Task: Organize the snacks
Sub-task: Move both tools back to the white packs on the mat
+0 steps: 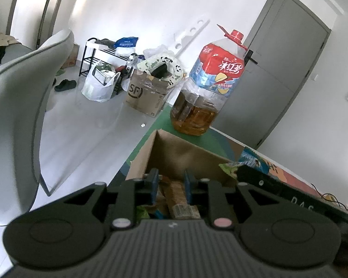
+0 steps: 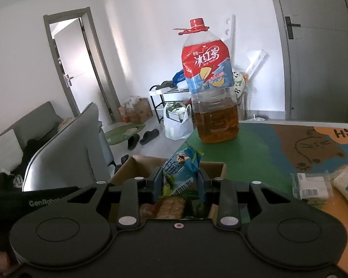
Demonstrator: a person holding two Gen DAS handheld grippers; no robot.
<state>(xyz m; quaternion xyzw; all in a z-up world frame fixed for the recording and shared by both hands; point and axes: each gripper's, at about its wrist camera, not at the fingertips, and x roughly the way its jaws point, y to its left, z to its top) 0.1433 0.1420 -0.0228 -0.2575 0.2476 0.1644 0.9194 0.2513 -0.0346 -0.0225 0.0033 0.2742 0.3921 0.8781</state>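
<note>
My left gripper [image 1: 171, 185] hangs over the open cardboard box [image 1: 174, 155], its blue pads either side of a tan snack packet [image 1: 176, 197] lying among the other snacks, with the big tea bottle [image 1: 208, 88] standing just beyond on the green mat [image 1: 167, 125].

Legible: "SF" on the floor carton [image 1: 144, 96], "Hi" on the orange corner of the table mat [image 2: 342, 134], "GenRobot", cut off, on a dark device [image 2: 44, 201] at left, "ice tea" under large Chinese characters on the big bottle's red label [image 2: 205, 60].
</note>
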